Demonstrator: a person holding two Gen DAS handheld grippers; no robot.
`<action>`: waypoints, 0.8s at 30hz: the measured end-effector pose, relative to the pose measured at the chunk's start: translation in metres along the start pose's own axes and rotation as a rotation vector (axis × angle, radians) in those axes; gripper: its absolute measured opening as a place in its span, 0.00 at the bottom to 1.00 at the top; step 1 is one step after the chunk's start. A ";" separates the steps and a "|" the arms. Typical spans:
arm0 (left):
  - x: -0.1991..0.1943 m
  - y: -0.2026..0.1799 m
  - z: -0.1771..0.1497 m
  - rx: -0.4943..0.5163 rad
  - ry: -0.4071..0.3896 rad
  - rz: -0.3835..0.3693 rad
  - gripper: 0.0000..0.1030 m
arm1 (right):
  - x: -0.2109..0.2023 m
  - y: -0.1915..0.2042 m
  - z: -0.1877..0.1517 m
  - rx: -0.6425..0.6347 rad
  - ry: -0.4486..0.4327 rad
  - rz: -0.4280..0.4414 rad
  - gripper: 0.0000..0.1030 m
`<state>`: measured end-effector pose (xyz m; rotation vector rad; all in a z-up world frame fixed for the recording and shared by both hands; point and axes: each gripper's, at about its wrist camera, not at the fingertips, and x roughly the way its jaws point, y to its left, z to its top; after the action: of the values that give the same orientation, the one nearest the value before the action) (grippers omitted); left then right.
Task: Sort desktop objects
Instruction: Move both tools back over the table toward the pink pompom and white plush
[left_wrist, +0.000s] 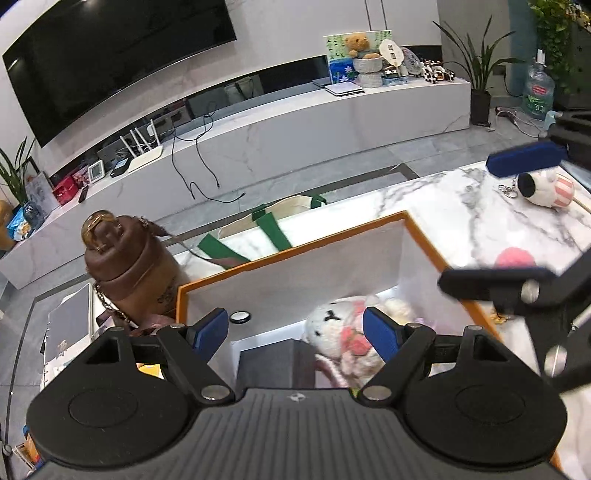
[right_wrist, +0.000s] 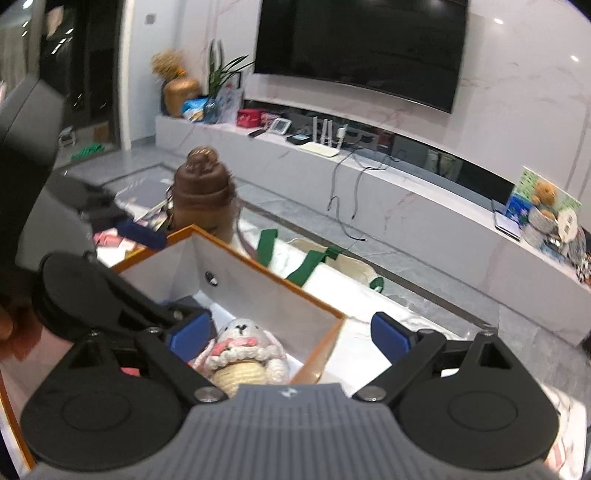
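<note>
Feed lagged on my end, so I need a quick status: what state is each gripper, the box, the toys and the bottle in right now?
Left gripper: open, over the box, holding nothing.
Right gripper: open, holding nothing.
Orange-rimmed box: open-topped.
Plush rabbit: inside the box.
Small plush keychain: lying on the marble table, outside the box.
Brown bottle: upright, lid on.

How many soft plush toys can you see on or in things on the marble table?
2, possibly more hidden. A white crocheted bunny with pink trim lies inside the orange-rimmed white box; a white plush keychain toy with pink stripes lies on the marble tabletop.
</note>
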<state>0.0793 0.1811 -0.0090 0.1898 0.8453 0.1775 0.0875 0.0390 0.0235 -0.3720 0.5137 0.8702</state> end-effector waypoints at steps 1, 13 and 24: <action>0.000 -0.003 0.001 0.004 0.001 -0.004 0.92 | -0.004 -0.003 0.001 0.011 -0.005 -0.010 0.92; -0.010 -0.030 0.010 -0.021 -0.004 -0.137 0.92 | -0.023 -0.040 -0.013 0.110 0.003 -0.114 0.92; -0.010 -0.052 0.015 -0.087 0.027 -0.248 0.92 | -0.040 -0.067 -0.040 0.122 0.045 -0.179 0.92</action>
<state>0.0884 0.1266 -0.0045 0.0003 0.8783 -0.0162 0.1085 -0.0469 0.0202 -0.3211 0.5630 0.6558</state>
